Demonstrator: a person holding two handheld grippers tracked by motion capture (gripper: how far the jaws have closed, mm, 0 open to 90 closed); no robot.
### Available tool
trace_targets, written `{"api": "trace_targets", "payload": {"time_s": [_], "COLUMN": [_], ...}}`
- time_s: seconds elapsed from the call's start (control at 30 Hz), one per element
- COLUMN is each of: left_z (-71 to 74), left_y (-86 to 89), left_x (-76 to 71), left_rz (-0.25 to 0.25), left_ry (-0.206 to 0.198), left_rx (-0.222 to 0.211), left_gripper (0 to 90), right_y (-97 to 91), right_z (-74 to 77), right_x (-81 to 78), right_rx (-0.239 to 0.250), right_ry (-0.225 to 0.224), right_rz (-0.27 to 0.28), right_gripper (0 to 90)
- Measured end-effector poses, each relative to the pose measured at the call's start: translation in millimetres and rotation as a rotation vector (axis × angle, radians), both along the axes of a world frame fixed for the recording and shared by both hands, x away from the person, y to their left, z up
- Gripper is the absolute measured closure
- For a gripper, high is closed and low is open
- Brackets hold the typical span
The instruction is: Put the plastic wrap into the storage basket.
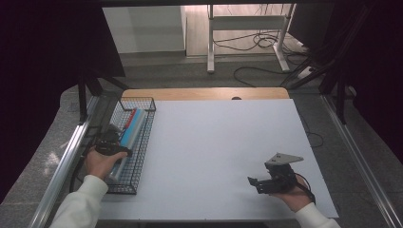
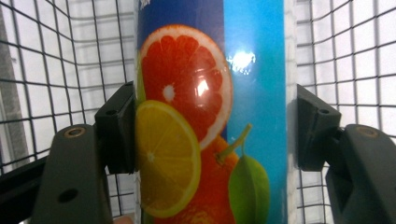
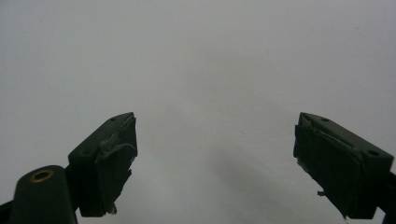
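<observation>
Wire basket (image 1: 138, 142) at left of high view: mesh walls hem left gripper (image 1: 110, 145) on both sides; blue can (image 2: 210, 112) fills gap between its jaws, left jaw touching, right jaw just beside. White table (image 1: 223, 142) bare across centre and upper right of frame. Right gripper (image 1: 259, 183) at lower right, jaws spread, bare surface ahead. Metal rails along left and right frame edges
</observation>
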State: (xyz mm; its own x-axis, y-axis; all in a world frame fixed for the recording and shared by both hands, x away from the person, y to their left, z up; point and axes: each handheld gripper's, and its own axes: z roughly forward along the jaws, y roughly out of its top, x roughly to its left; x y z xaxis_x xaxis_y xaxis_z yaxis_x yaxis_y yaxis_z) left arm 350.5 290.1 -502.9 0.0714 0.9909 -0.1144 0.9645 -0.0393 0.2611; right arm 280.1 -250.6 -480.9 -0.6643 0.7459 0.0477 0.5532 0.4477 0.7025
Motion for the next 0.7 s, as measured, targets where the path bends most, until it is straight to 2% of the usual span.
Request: {"api": "trace_targets", "payload": {"time_s": [0.07,0.17,0.2,0.23,0.27,0.33,0.43,0.7], "left_z": [-4.1,0.0,3.9,7.4,10.7,15.5,27.0,58.7], "left_y": [-0.8,1.6,1.9,2.0,1.0,-1.6,-3.2,-7.0], "left_x": [0.6,-1.1,-1.5,-1.8,-2.6,-5.4,-12.9,-45.0], "left_rz": [-0.014,0.003,0.001,-0.001,-0.013,-0.031,-0.059,-0.098], "left_ry": [0.024,-0.015,-0.025,-0.024,-0.015,-0.026,-0.068,-0.249], "left_rx": [0.002,-0.078,-0.091,-0.098,-0.123,-0.130,-0.148,-0.180], "left_gripper": [31.4,29.9,27.7,24.7,21.4,17.5,14.3,12.8], "right_y": [-0.4,-1.3,-1.5,-1.6,-1.7,-1.9,-3.5,-6.1], "right_z": [0.0,-0.2,-0.4,-0.6,-0.7,-0.6,-1.1,-0.3], "right_x": [-0.2,-0.3,-0.3,-0.3,-0.4,-0.9,-0.8,-1.7], "right_rx": [0.000,-0.001,-0.002,-0.001,-0.002,0.001,0.002,0.010], "right_ry": [-0.001,-0.003,-0.003,-0.002,-0.002,0.002,0.002,0.000], "right_rz": [0.000,-0.002,-0.002,-0.004,-0.006,-0.009,-0.009,-0.009], "right_gripper": [14.1,14.1,14.1,14.1,14.1,14.1,14.1,14.1]}}
